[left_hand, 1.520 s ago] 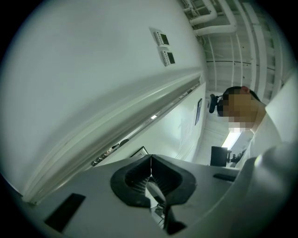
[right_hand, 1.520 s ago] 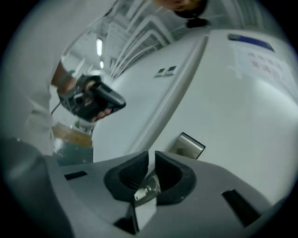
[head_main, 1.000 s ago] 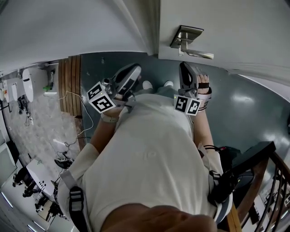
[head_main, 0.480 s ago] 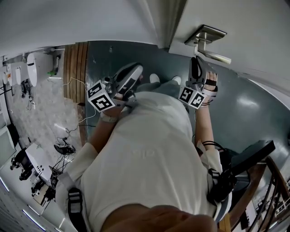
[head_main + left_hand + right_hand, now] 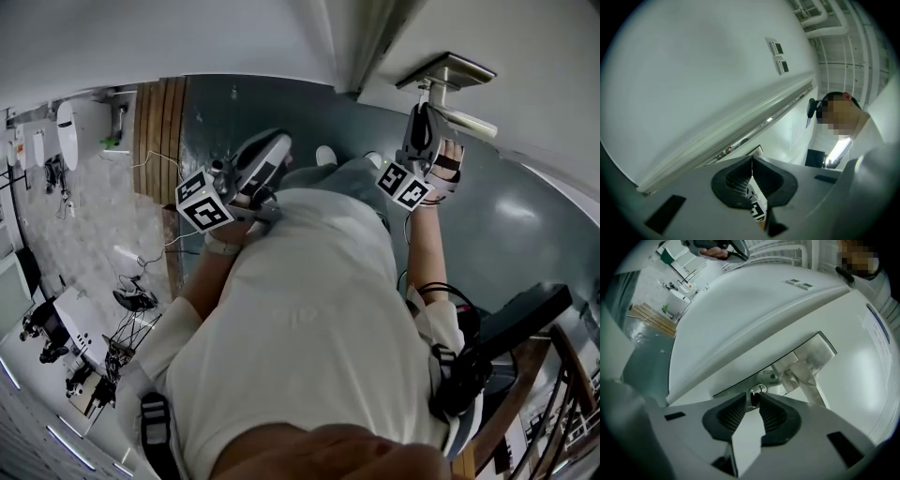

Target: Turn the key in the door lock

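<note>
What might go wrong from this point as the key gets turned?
1. The right hand-held gripper pinches the key with only its jaw tips, so the key may slip free when twisted.
2. The lever handle sits close beside the key. Rotating the gripper may knock its body against the lever.
</note>
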`<state>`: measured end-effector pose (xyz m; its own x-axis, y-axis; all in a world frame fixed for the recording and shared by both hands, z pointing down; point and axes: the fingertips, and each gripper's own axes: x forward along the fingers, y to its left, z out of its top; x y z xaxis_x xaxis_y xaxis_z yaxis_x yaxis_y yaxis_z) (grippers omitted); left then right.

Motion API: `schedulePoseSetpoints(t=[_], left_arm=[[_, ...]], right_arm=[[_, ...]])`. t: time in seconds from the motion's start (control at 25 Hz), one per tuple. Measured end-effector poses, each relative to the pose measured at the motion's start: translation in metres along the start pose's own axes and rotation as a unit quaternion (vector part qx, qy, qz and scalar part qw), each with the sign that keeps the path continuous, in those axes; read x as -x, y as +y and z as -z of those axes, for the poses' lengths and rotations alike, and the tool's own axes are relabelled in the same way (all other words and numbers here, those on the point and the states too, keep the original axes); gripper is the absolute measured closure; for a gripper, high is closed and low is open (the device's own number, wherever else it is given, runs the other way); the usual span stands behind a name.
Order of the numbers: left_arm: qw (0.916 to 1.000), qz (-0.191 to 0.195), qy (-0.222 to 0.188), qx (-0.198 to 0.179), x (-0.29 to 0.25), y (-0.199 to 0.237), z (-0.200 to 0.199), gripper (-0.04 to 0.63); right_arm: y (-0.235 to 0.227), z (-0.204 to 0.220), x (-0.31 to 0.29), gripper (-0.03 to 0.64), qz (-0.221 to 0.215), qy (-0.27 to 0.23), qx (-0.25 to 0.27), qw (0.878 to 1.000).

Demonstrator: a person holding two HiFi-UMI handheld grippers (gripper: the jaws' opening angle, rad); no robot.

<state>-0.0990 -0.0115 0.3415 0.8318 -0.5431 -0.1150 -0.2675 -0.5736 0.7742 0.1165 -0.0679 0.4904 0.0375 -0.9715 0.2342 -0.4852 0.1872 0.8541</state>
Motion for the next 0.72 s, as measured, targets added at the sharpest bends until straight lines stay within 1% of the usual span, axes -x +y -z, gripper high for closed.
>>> schedulePoseSetpoints(t=[0.2, 0.36, 0.56, 0.72], left_arm=[[1.0000, 0.003, 0.000, -0.001, 0.002, -0.003, -0.002, 0.586], [1.0000, 0.002, -0.004, -0.001, 0.002, -0.002, -0.003, 0.586], [1.0000, 0.006, -0.006, 0.001, 0.000, -0.002, -0.003, 0.586], [1.0000, 0.006, -0.006, 0.003, -0.002, -0.002, -0.001, 0.586]], right_arm=[[-0.011, -0.002, -0.001, 0.546, 0.032, -0.004, -0.012, 0.999], [-0.015, -0.004, -0.002, 0.551, 0.038, -0.006, -0.029, 0.999], [-0.016, -0.003, -0.001, 0.561, 0.027, -0.006, -0.096, 0.995], [-0.016, -0.003, 0.001, 0.561, 0.016, -0.007, -0.159, 0.987]])
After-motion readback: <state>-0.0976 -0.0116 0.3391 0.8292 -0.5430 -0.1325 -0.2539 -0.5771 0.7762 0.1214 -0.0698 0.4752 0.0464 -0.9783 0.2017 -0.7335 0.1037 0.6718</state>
